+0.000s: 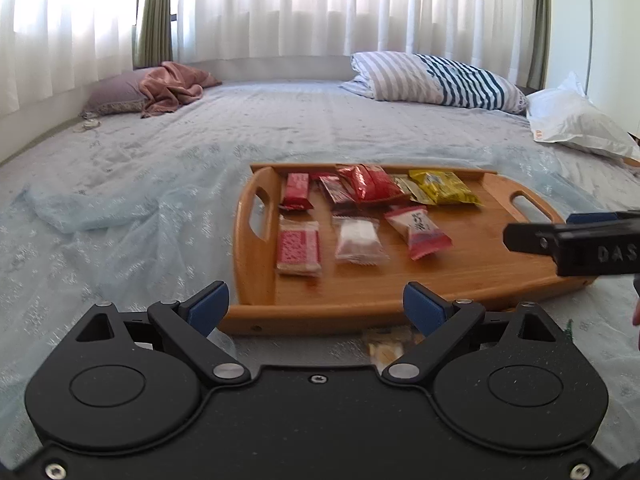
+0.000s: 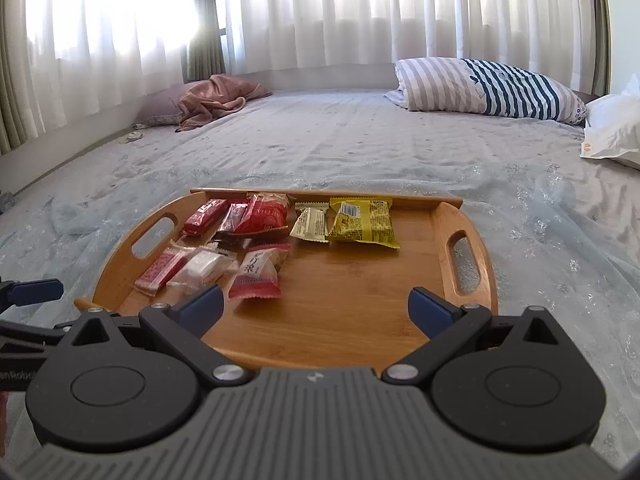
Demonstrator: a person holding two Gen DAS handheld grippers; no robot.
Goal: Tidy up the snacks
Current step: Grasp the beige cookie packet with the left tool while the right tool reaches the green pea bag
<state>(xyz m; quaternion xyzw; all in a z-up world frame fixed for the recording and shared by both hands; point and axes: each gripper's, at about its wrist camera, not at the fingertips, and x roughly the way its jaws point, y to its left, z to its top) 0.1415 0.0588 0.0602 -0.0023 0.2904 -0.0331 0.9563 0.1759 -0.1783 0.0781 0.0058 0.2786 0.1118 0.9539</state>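
On bed, wooden tray (image 2: 440,216) held sorted snacks; left gripper (image 1: 316,308) and right gripper (image 2: 316,308) both wide, empty; stray packet (image 1: 386,350) outside tray's near rim probably next, needing low left-gripper pinch.

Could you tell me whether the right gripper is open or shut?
Open: the right gripper has its blue fingers spread wide apart, nothing between them, above the wooden tray.

Bed (image 2: 360,132) w/ striped pillow (image 2: 488,86), sunlit curtains (image 2: 320,12).
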